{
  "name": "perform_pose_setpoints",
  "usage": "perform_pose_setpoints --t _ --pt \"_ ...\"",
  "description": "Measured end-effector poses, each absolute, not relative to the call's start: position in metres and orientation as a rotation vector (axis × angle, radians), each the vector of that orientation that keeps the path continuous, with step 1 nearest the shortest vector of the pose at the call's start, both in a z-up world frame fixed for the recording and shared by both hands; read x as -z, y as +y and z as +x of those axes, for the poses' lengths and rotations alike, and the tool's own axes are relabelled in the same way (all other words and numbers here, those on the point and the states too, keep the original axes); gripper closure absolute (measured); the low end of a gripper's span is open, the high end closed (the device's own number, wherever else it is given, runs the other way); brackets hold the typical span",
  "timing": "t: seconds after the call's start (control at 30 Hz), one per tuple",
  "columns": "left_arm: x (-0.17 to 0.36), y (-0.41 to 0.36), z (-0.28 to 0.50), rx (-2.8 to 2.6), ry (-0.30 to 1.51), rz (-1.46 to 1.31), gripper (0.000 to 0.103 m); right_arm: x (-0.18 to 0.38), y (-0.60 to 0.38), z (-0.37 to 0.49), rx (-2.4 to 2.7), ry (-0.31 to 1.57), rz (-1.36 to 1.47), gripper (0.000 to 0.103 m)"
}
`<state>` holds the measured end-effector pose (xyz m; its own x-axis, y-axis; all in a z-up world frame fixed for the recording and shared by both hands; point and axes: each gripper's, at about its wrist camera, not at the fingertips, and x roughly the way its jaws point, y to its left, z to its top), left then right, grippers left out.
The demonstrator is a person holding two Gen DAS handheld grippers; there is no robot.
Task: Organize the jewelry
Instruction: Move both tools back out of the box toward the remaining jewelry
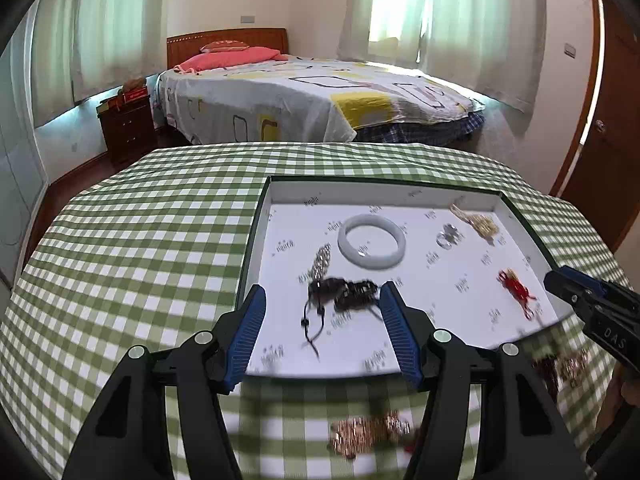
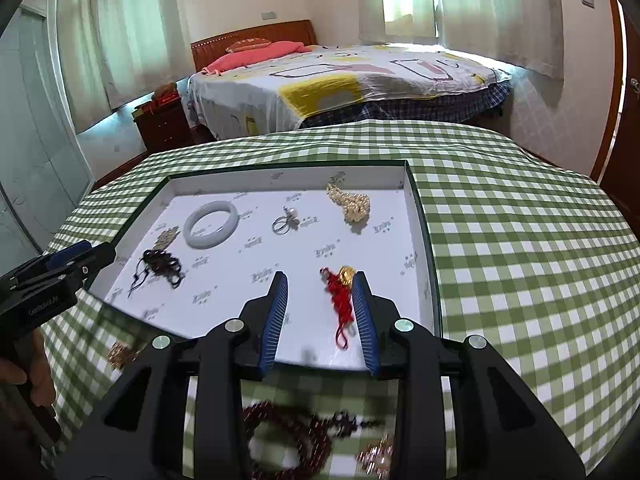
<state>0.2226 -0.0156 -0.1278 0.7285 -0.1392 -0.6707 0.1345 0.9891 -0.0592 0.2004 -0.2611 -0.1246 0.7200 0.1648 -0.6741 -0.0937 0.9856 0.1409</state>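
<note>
A shallow white tray [image 1: 400,192] [image 2: 280,174] on the green checked table holds a white bangle [image 1: 371,246] [image 2: 212,224], a dark bead bracelet with cords [image 1: 344,296] [image 2: 162,268], a silver chain [image 1: 322,264], rings [image 1: 448,236] [image 2: 286,222], a pearl necklace [image 1: 478,220] [image 2: 352,204] and a red cord charm with a gold piece [image 1: 516,288] [image 2: 340,296]. My left gripper [image 1: 322,300] is open and empty above the dark bracelet. My right gripper [image 2: 320,284] is open and empty, the red charm lying between its fingers.
On the cloth in front of the tray lie a rose-gold chain [image 1: 368,434] [image 2: 120,354], a dark red bead necklace [image 2: 296,436] and another gold piece [image 2: 376,458]. A bed and a nightstand stand behind the table.
</note>
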Motion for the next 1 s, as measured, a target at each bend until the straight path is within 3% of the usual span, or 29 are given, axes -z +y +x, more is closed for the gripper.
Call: perform_pose_setpoints --t 0.8,0.93,1.0 --pt "0.146 0.002 0.156 0.120 0.804 -0.013 0.045 0.145 -0.249 0.126 -0.178 0.843 0.078 0.070" --pt "0.149 0.005 0.152 0.114 0.809 -0.018 0.045 0.148 -0.244 0.124 -0.176 0.842 0.070 0.059" --pt "0.150 0.006 0.152 0.112 0.813 -0.019 0.045 0.149 -0.241 0.125 -0.175 0.843 0.065 0.059"
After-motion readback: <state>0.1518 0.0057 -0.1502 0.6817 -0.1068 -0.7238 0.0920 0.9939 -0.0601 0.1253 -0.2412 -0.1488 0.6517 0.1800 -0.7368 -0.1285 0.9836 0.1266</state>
